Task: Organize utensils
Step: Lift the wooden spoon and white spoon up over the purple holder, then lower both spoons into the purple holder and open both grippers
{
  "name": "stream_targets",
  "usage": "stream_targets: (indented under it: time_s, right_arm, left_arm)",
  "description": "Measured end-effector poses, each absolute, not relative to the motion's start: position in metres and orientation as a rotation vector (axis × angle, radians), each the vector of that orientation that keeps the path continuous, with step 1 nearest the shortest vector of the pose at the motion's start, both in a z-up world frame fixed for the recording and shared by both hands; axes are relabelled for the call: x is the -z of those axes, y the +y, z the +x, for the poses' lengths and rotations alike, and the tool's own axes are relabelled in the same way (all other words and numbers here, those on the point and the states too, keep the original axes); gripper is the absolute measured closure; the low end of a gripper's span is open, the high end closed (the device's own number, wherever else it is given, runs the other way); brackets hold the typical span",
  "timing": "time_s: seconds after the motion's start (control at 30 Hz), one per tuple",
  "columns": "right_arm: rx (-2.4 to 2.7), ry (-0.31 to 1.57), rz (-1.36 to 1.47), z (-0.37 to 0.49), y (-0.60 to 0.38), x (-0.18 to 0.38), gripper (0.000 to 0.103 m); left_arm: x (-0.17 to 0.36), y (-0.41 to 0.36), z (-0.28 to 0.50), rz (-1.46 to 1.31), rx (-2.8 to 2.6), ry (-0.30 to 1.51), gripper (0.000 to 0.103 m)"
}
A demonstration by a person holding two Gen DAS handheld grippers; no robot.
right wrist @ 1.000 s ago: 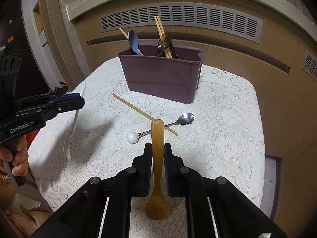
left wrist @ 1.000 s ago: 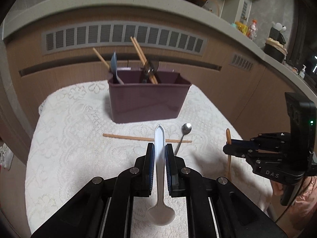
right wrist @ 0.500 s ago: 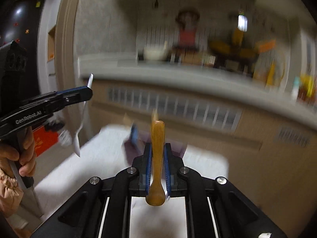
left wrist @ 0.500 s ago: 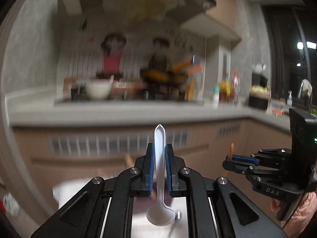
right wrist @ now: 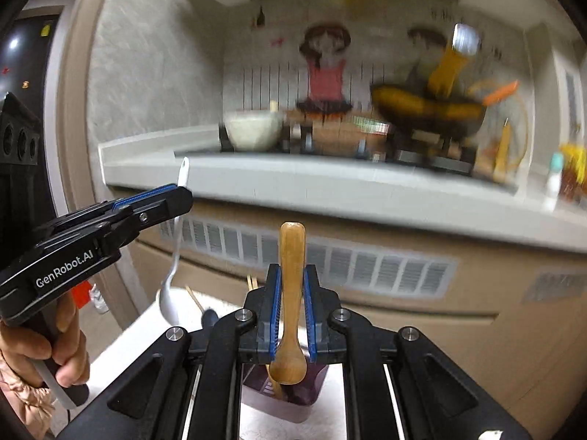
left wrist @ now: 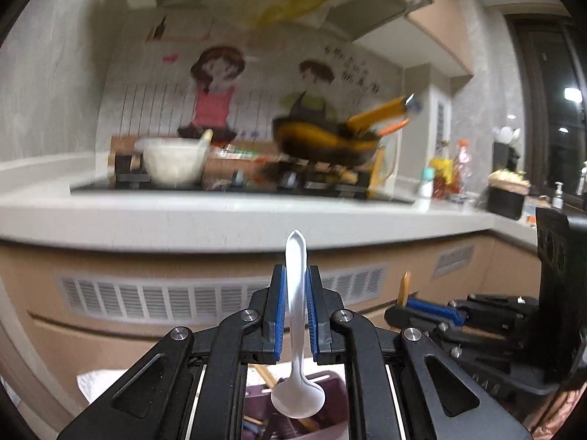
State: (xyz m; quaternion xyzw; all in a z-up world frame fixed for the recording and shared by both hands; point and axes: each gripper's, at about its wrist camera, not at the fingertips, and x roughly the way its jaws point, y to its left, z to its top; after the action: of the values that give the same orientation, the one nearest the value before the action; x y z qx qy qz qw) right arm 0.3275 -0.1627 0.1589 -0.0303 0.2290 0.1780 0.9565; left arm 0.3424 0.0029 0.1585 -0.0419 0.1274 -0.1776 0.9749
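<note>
At the bottom centre of the left wrist view, the left hand-held gripper (left wrist: 296,315) is clenching the stem of a slim white plastic spoon (left wrist: 297,333), bowl hanging down over the open top of the dark purple plastic utensil caddy (left wrist: 330,403) at the lower edge of the frame. In the right wrist view, the right hand-held gripper (right wrist: 291,315) is likewise gripping a honey-brown wooden spoon (right wrist: 291,293) by its handle, bowl down above the caddy (right wrist: 315,381). Both spoons are probably light and stiff; the plastic one looks smooth and could slip, so the mid-stem hold seems sensible. The caddy is already holding upright chopsticks, so open room inside is looking tight. It is sitting on the white lace-covered desk (right wrist: 154,330), and farther off, across mid-frame, the grey kitchen counter (left wrist: 220,216) is standing well clear.
</note>
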Motion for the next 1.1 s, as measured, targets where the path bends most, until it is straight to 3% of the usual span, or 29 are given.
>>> stream_targets:
  time_s: [0.33, 0.53, 0.6, 0.67, 0.73, 0.8, 0.87, 1.1]
  right_arm:
    - [-0.371, 0.723, -0.078, 0.374, -0.147, -0.048, 0.092]
    - [-0.35, 0.793, -0.125, 0.374, -0.145, -0.016, 0.089]
    - [-0.341, 0.803, -0.142, 0.372, -0.146, -0.013, 0.084]
    - [-0.341, 0.788, -0.14, 0.364, -0.148, -0.014, 0.07]
    - [-0.358, 0.784, -0.126, 0.357, -0.151, -0.017, 0.063]
    - [-0.365, 0.766, -0.115, 0.347, -0.155, -0.022, 0.054]
    - [-0.335, 0.73, -0.137, 0.331, -0.157, -0.03, 0.025]
    - [-0.326, 0.664, -0.26, 0.284, -0.148, -0.041, 0.019]
  left_arm:
    - [-0.026, -0.001, 0.401, -0.141, 0.295, 0.56, 0.091]
    - [0.011, -0.007, 0.397, -0.086, 0.219, 0.652, 0.089]
    - [0.011, -0.01, 0.391, -0.063, 0.207, 0.65, 0.085]
    - [0.01, -0.012, 0.382, -0.052, 0.199, 0.64, 0.07]
    - [0.008, -0.013, 0.37, -0.038, 0.184, 0.623, 0.059]
    - [0.005, -0.013, 0.354, -0.015, 0.174, 0.6, 0.056]
    - [0.001, -0.013, 0.342, 0.005, 0.174, 0.59, 0.054]
    - [-0.003, -0.009, 0.306, 0.028, 0.194, 0.596, 0.048]
